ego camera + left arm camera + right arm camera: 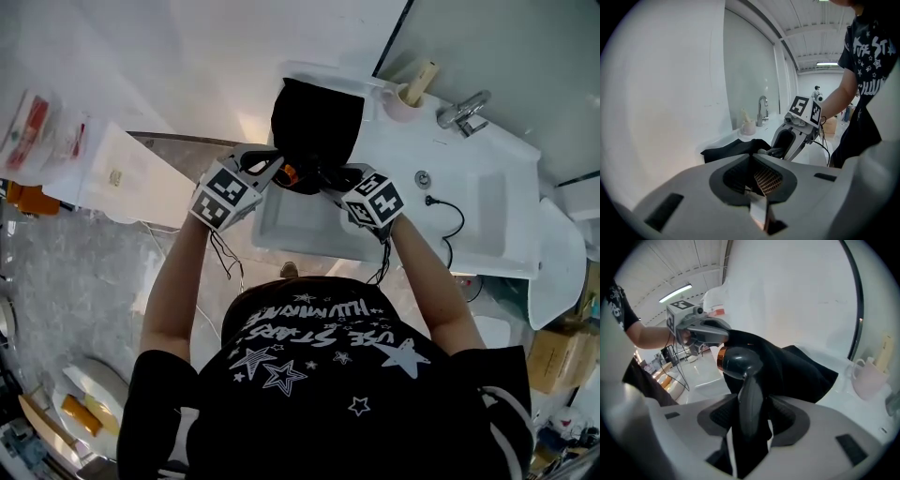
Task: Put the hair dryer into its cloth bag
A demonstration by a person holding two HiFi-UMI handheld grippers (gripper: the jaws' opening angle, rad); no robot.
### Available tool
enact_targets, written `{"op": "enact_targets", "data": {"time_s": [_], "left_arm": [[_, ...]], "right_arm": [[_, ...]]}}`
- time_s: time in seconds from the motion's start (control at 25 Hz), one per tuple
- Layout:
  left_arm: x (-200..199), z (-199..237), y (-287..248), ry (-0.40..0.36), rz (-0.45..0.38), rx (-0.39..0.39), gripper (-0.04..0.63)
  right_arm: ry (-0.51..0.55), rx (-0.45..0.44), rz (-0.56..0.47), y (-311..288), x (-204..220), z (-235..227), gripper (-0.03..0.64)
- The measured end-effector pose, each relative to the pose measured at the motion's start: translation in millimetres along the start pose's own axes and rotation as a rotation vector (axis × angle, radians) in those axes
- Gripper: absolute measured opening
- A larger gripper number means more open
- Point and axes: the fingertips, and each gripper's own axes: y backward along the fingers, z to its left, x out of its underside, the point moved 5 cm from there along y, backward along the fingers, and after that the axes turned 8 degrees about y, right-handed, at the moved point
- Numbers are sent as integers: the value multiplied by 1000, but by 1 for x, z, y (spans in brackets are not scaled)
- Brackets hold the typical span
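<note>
- Left gripper (270, 167): jaws pinched shut on the rim of the cloth bag (319, 117), holding the mouth up just above the centre of the head view.
- Right gripper (750, 404): jaws about half-way apart, clamped on the handle of the hair dryer (743, 364). The handle runs straight up between the pads, with the head above them.
- Dryer location: the head sits between the two grippers at the bag mouth. Its copper-ringed end points toward the left gripper, at centre left of the right gripper view.
- Bag location: black, lying on the white counter behind the sink basin (309, 230). Its body trails toward the wall at top centre of the head view. A cup (405, 101) and a faucet (464, 111) are to its right, not touching it.
- Done, as I read it: the dryer is picked up, the bag mouth is gripped and lifted, and the two are lined up.
- Not done: the dryer head looks to be at the opening, not inside. Black cloth shows behind and to the right of it, and the whole head and handle are exposed.
- Left to do: push the head and handle through the mouth, let go of the handle, then let the rim drop.
- Open item: a black cord (448, 220) lies on the counter right of the basin. Can't tell if it belongs to the dryer. If it does, it needs tucking in too.
- Risk: a one-point pinch on the rim may let the mouth sag shut during insertion.
</note>
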Motion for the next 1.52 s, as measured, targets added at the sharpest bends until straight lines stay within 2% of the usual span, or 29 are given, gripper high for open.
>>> {"op": "enact_targets", "data": {"time_s": [0.56, 0.68, 0.84, 1.08, 1.24, 1.36, 1.44, 1.52], "left_arm": [[19, -8, 2, 34, 0, 78, 28], [23, -6, 2, 66, -10, 69, 28], [25, -7, 4, 100, -28, 13, 28], [28, -10, 5, 135, -42, -60, 32], [24, -8, 6, 132, -52, -123, 45], [24, -7, 4, 131, -45, -164, 49], [23, -8, 4, 145, -40, -187, 55], [23, -10, 5, 163, -38, -207, 76]], "right_arm": [[-91, 232, 70, -28, 0, -40, 202], [-90, 264, 91, -35, 0, -41, 204], [-93, 298, 98, -41, -1, -41, 204], [-123, 292, 68, -44, 1, -37, 213], [-134, 205, 18, -40, 0, -27, 307], [-100, 203, -29, -31, 1, -24, 328], [-103, 199, -64, -24, 2, -22, 360], [-114, 188, -80, -17, 6, -17, 360]]}}
